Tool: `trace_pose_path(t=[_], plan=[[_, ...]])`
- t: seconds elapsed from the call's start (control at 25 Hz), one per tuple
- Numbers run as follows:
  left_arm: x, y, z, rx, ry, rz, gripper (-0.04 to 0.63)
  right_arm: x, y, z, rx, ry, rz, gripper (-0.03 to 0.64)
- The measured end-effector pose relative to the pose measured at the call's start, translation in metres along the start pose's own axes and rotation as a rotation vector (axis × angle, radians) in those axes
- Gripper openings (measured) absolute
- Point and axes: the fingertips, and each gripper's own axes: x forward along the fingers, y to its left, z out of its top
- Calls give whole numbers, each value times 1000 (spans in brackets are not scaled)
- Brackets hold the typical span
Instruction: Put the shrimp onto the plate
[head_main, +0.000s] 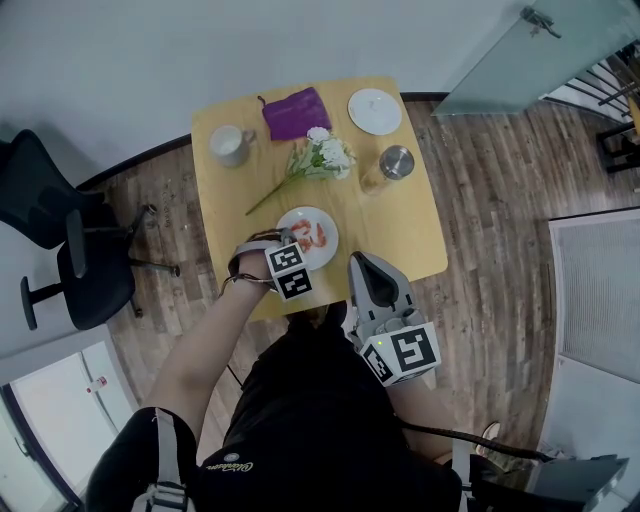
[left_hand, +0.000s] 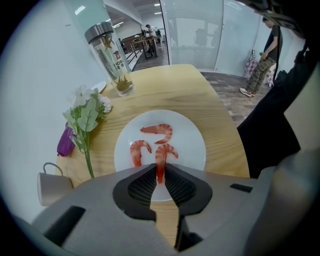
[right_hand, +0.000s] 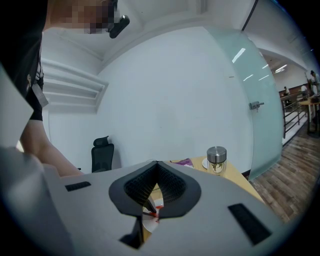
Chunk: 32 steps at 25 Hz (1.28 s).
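Observation:
A white plate (head_main: 327, 217) (left_hand: 192, 145) sits near the front of the wooden table, and two red shrimp (left_hand: 159, 132) (left_hand: 139, 151) lie on it. A third shrimp (left_hand: 163, 152) rests with its curled body on the plate and its tail up between the pads of my left gripper (left_hand: 160, 171). That gripper (head_main: 292, 247) points steeply down over the plate's near edge, and its pads close in on the tail from both sides. My right gripper (head_main: 362, 260) (right_hand: 157, 164) hovers level at the table's front edge, right of the plate, shut and empty.
Behind the plate lie a spray of white flowers (head_main: 320, 155) (left_hand: 87, 112), a white mug (head_main: 230, 145), a purple pouch (head_main: 296, 112), a small saucer (head_main: 375, 110) and a metal-lidded glass bottle (head_main: 392, 165) (left_hand: 107, 55). A black office chair (head_main: 60, 240) stands left of the table.

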Motion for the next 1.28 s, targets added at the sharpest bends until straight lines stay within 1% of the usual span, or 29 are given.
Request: trace_pose_path(t=[0.32,0.64,0.76,0.88,1.16,1.28], plan=[[0,1,0,-17,1,-12,61,-1,-3,-1,4,4,-1,2],[-2,5,-2,-28,2,-22,101,-1,-5,-2,8,4,-6,2],[-4,4,-3,-57,-6,-49,118,0,-6,-1,11,3,-9,2],[-7,4,-6,-87,-10,-67,120,0,-6,-1,12,2,-9,2],[-14,6,-7,-132,-38,-69,120,1,-4,-2,12,2,-4,2],[-23,11,-2,-159,-70,-50,118,2,-4,-1,10,3,-1,2]])
